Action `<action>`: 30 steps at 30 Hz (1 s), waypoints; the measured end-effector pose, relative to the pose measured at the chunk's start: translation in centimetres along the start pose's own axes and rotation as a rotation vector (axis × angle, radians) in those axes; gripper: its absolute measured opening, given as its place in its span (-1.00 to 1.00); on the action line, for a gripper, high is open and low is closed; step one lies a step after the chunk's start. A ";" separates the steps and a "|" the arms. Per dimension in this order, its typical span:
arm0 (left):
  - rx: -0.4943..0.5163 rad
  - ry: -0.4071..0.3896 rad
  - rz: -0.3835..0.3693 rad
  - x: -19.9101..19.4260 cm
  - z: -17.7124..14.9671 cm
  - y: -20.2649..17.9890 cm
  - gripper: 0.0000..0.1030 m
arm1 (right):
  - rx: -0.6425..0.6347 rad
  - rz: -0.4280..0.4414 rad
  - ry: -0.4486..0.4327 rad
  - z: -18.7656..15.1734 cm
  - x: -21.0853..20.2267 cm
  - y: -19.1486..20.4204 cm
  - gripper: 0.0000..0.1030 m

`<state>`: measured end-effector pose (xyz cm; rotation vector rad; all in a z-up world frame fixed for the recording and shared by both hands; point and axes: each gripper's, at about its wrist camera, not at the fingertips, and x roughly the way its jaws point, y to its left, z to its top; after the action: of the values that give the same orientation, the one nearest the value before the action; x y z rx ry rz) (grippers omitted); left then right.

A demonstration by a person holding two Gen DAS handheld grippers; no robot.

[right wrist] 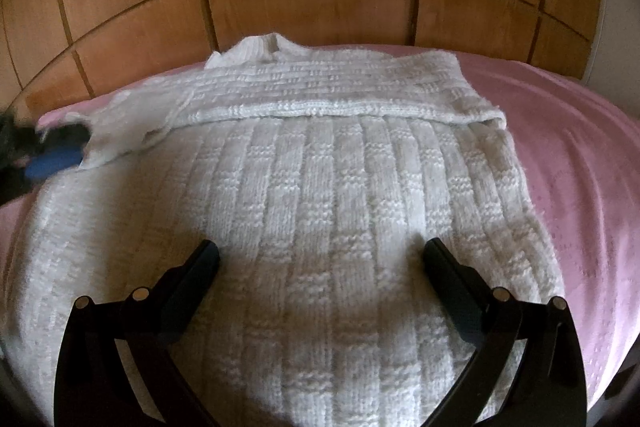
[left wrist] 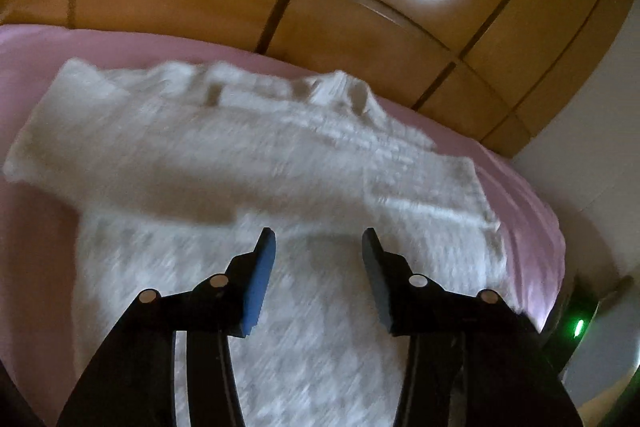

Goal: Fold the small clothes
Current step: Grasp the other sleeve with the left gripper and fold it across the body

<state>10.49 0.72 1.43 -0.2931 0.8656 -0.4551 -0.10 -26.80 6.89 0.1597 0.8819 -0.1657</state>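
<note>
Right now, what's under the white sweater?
A pink bedsheet shows all around the white knitted sweater. A folded sleeve lies across its top. The sheet directly beneath is covered.

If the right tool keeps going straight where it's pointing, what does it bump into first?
Most likely the white knitted sweater. The right tool points down at its body with its jaws open and nothing between them. Nothing else shows in that line, though how far above the knit it hangs is unclear.

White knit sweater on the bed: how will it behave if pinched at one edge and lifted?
The sweater is probably floppy: its folded sleeve drapes flat across the body. The chunky knit suggests grippy, not slippery. It likely drags on the pink sheet.
</note>
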 end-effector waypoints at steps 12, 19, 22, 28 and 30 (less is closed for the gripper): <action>-0.032 -0.045 0.109 -0.7 -2.2 4.5 -0.16 | 0.057 0.362 0.141 6.6 5.2 7.4 0.08; -0.030 -0.054 0.099 -0.3 -2.3 4.7 -0.15 | -0.033 0.291 0.164 9.2 7.7 11.8 -0.88; -0.039 -0.048 0.091 -0.5 -2.1 4.8 -0.15 | -0.074 0.298 0.080 10.7 5.2 12.4 -0.89; -0.061 -0.043 0.063 -0.8 -0.2 4.5 -0.15 | -0.102 0.268 -0.059 14.3 1.3 10.8 -0.89; -0.058 -0.045 0.063 -0.4 0.9 4.4 -0.15 | -0.085 0.240 -0.094 15.5 0.5 9.5 -0.89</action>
<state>12.14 4.80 0.37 -0.3277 0.8430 -0.3641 13.81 -20.73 16.88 0.1754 0.7680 0.0872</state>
